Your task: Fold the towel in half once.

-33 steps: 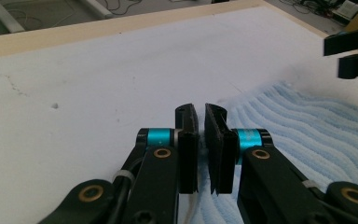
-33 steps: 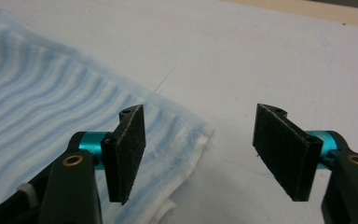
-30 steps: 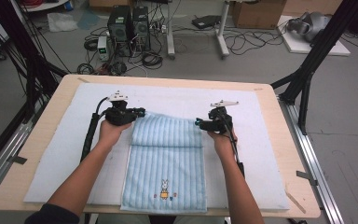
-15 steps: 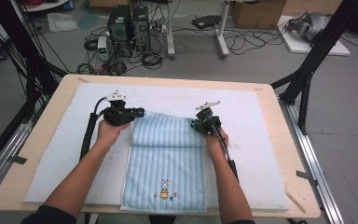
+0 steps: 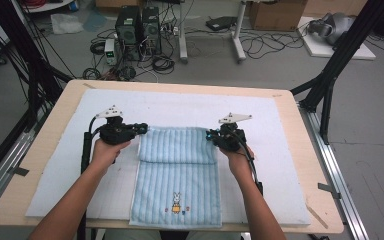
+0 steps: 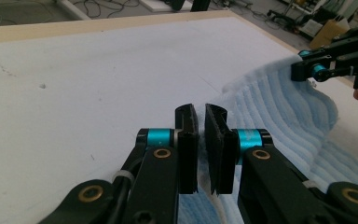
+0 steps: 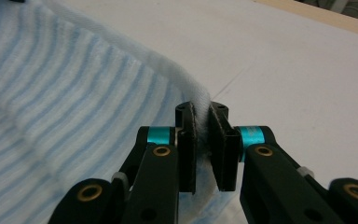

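A light blue striped towel (image 5: pixel 177 185) with a small rabbit motif (image 5: pixel 176 202) lies lengthwise on the white mat (image 5: pixel 280 125). Its far edge is raised and hangs as a flap between the two grippers. My left gripper (image 5: pixel 139 128) is shut on the far left corner; low between its jaws the towel's (image 6: pixel 279 107) hem (image 6: pixel 213 191) is pinched. My right gripper (image 5: pixel 211 135) has just closed on the far right corner, and the white hem (image 7: pixel 201 116) is squeezed between its pads. The right gripper (image 6: pixel 317 70) also appears across the towel in the left gripper view.
The mat covers most of a wooden table (image 5: pixel 75 87). Black frame legs (image 5: pixel 330 75) stand at the table's far corners, with computers and cables (image 5: pixel 140 30) on the floor beyond. Bare mat lies to either side of the towel.
The right gripper moved left to the towel's far right corner and closed on it. Both hands then shifted slightly toward the person with the far edge lifted.
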Demonstrator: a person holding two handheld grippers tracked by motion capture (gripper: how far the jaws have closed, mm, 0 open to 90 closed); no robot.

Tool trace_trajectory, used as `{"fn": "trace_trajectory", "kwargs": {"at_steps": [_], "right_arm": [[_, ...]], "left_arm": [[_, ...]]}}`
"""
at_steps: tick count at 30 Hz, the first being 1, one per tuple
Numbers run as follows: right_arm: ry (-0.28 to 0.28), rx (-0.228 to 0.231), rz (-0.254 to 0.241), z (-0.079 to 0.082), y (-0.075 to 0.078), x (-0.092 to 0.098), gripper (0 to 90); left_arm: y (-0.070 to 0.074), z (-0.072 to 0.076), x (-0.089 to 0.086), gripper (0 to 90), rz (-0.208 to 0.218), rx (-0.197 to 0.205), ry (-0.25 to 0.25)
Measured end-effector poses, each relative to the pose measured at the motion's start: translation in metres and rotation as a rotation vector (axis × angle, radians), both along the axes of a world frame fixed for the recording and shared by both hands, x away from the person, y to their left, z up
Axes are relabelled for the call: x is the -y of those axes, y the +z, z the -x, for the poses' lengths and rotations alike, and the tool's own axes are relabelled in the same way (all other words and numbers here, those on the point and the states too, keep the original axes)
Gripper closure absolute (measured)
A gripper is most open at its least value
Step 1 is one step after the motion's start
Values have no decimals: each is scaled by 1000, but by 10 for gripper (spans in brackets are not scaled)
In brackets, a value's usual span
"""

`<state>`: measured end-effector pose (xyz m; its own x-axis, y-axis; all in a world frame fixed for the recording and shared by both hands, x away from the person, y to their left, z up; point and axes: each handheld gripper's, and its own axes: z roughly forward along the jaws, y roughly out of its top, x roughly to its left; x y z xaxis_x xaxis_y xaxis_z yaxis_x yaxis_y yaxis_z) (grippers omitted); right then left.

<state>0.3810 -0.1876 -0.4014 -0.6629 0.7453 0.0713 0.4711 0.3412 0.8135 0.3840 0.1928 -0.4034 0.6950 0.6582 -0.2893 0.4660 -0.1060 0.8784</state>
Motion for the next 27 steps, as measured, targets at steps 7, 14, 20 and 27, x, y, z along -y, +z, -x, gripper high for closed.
{"fn": "trace_trajectory", "kwargs": {"at_steps": [7, 14, 20, 27], "right_arm": [[63, 0, -62, 31, -3, 8, 821], [88, -30, -94, 58, -14, 21, 819], [125, -71, -100, 68, -20, 27, 816], [161, -137, -45, 85, -31, 26, 808]], "left_arm": [[-10, 26, -3, 821, 14, -38, -56], [-28, 44, -6, 822, 9, -61, -73], [-40, 54, -7, 817, -14, -112, -94], [-42, 62, -7, 812, -30, -124, -149]]}}
